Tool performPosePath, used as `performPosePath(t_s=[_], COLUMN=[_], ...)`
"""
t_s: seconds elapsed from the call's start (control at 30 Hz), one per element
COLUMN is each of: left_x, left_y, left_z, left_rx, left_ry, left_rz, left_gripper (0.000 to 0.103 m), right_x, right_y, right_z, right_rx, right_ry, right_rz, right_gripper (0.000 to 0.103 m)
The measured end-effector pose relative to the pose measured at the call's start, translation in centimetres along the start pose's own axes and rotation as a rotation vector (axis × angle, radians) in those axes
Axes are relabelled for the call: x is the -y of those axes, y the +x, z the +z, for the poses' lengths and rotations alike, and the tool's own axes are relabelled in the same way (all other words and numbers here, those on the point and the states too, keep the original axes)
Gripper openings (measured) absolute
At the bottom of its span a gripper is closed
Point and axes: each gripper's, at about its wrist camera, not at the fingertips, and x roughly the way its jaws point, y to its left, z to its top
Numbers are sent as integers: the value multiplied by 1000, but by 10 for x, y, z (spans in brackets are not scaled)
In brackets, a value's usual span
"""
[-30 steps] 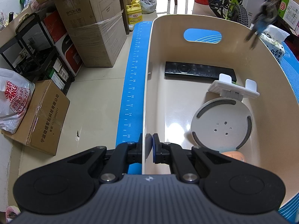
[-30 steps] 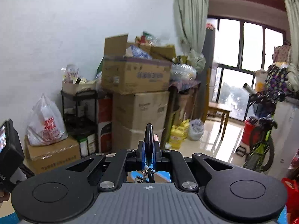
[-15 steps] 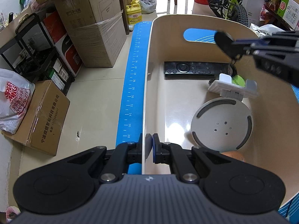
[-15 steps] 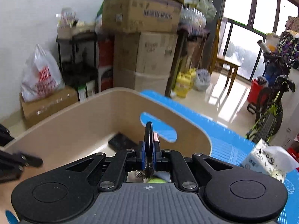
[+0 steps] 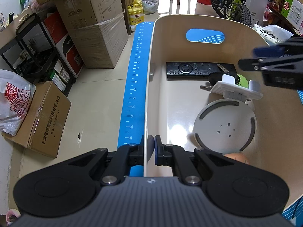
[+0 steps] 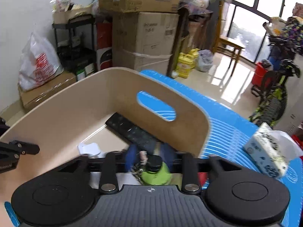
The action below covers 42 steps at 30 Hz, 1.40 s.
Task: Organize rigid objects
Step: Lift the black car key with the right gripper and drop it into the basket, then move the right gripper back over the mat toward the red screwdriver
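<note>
We see the beige bin [image 5: 244, 37] clamped at its near-left wall by the left hand-held gripper [image 5: 151, 147], while the right hand-held gripper [image 6: 149, 158], jaws just opened, releases the key bunch [image 5: 214, 79] beside the black remote [image 5: 197, 69].

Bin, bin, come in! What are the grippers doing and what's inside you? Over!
Left gripper shut on bin wall. Right gripper fingers just opened, keys loose between them, over the bin. Remote, white stand already inside. Nothing blocking.
</note>
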Motion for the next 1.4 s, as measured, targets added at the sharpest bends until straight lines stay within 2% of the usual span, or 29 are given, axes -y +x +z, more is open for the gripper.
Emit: performPosePath(t_s=[0.23, 0.33, 0.4, 0.63, 0.93, 1.17, 1.4], left_x=[0, 1, 0, 1, 0, -1, -1], left_y=[0, 0, 0, 0, -1, -1, -1], left_z=[-1, -1, -1, -1, -1, -1, -1], left_rx=[3, 2, 2, 3, 2, 3, 3], left_ry=[-1, 1, 0, 1, 2, 2, 3], left_rz=[0, 1, 1, 2, 1, 2, 1], left_gripper=[8, 8, 8, 8, 8, 8, 8], right_x=[45, 64, 78, 110, 99, 88, 102], right_y=[-49, -67, -72, -54, -2, 20, 27], right_z=[-6, -11, -17, -50, -86, -92, -88], right_rx=[123, 169, 177, 83, -50, -88, -74], right_ry=[117, 143, 166, 208, 180, 180, 258], right_rz=[-3, -42, -65, -121, -127, -99, -91], right_gripper=[76, 83, 84, 84, 84, 84, 85])
